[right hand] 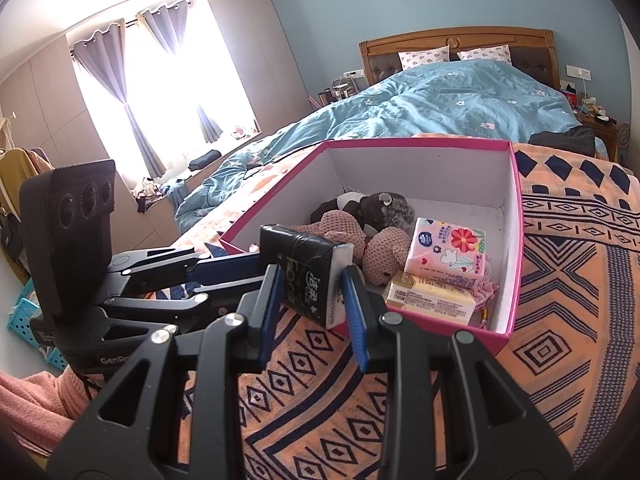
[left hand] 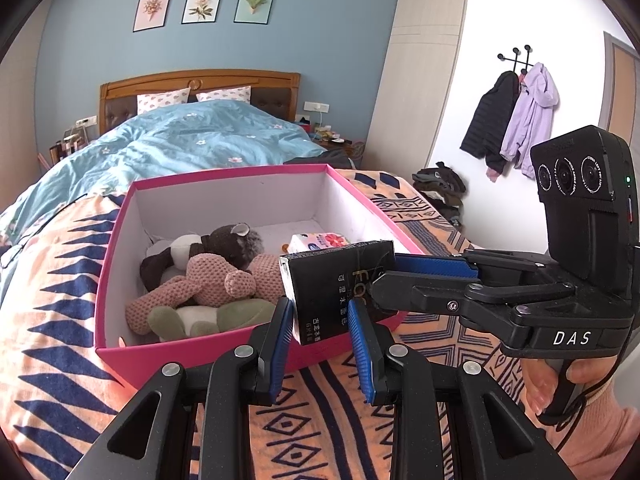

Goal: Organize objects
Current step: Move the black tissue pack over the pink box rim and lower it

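Note:
A black tissue pack (left hand: 332,280) (right hand: 308,268) hangs just above the near rim of an open pink box (left hand: 224,174) (right hand: 416,142) on the bed. My left gripper (left hand: 320,304) (right hand: 260,270) is shut on the pack's lower end. My right gripper (left hand: 384,270) (right hand: 310,276) comes in from the side and is also shut on the pack. Inside the box lie several plush toys (left hand: 216,276) (right hand: 360,220), a pink floral tissue pack (left hand: 320,242) (right hand: 448,252) and a yellow pack (right hand: 432,300).
The box sits on an orange and navy patterned blanket (left hand: 340,412) (right hand: 560,280). A blue duvet (left hand: 192,144) covers the far half of the bed. Jackets (left hand: 516,120) hang on the right wall, with clothes piled on the floor below. Blue baskets (right hand: 24,312) stand on the floor at left.

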The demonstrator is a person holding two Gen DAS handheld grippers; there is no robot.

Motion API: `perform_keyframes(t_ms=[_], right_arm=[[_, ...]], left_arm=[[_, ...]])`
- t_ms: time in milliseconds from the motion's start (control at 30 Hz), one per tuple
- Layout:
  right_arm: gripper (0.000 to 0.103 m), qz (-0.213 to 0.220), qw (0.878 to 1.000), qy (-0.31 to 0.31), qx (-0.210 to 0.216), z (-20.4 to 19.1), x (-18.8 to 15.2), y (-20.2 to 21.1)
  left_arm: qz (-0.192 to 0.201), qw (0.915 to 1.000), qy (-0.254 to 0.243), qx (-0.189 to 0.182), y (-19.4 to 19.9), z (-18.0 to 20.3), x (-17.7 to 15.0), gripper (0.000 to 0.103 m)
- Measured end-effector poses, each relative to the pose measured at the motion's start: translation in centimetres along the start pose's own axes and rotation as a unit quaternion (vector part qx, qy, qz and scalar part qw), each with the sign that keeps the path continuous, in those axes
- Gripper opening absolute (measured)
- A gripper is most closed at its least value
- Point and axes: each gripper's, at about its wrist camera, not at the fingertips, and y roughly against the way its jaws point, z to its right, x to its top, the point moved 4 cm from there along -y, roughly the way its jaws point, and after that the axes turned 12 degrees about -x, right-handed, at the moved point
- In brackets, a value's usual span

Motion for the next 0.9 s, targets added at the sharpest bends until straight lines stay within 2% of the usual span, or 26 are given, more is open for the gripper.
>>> perform_keyframes(t_ms=[900], right_arm=[[0.034, -0.005, 1.0, -0.007, 0.0, 0.5, 0.9, -1.2]], left_arm=[[-0.006, 0.9999, 0.007, 0.009, -1.2, -1.7, 0.9, 0.028]])
